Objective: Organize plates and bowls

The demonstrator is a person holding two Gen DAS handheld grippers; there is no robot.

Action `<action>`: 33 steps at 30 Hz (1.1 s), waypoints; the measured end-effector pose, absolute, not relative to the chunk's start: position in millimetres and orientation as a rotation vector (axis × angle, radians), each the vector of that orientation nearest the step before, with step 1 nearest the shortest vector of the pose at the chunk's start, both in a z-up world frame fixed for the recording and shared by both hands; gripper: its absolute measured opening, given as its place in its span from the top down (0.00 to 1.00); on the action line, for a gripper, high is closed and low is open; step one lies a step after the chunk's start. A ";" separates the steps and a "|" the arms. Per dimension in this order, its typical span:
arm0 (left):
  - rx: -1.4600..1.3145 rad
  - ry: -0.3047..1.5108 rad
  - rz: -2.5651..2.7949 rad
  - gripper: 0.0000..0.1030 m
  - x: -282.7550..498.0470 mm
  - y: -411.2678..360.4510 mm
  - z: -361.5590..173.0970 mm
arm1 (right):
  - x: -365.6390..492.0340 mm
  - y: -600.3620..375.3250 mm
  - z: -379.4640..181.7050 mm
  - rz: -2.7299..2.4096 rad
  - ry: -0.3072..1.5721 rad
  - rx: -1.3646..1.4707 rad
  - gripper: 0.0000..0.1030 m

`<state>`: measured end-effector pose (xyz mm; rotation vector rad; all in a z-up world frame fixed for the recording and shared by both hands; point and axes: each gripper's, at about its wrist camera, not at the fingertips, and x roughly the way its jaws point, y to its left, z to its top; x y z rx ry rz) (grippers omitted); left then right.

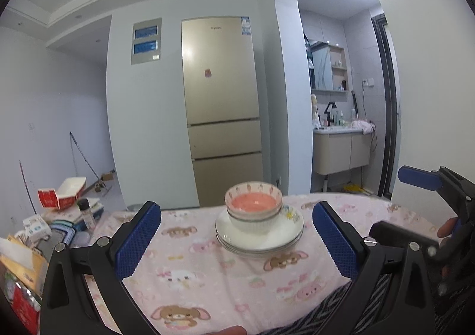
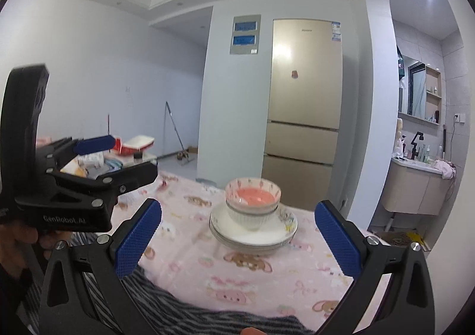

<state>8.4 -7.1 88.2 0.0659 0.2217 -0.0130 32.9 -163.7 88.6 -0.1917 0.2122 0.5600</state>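
Looks near done: pink-glazed ceramic bowl [image 1: 253, 201] nested in white ribbed bowl [image 1: 254, 221] atop stacked white plates [image 1: 259, 238] mid surface [image 1: 207, 281], toward far edge; both grippers, left [image 1: 237, 241] & right [image 2: 239, 241], fingers wide, empty; next prob. just back off.

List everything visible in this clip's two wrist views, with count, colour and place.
Bowls: at least two, nested, top one pink inside, on the plates.
Plates: small stack, white, mid-table.
Tablecloth: one, pink cartoon print, covering the table.
Striped cloth: one, black and white, at the near table edge.
Fridge: one, gold, against the back wall.
Clutter pile: boxes and a bottle, mixed colours, far left.
Vanity: one, beige, in the right alcove.
Left gripper: black with blue pads, open.
Right gripper: same, open.
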 end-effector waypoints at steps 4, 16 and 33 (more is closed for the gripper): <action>0.080 0.260 -0.003 0.00 16.1 -6.3 64.4 | 37.1 -159.6 64.8 0.547 0.233 -0.220 0.00; 0.108 0.344 0.009 0.00 38.4 -1.3 8.6 | 48.4 -152.4 30.4 0.525 0.287 -0.250 0.00; 0.081 0.375 0.058 0.00 44.3 7.6 -4.3 | 62.1 -165.8 23.2 0.495 0.349 -0.177 0.00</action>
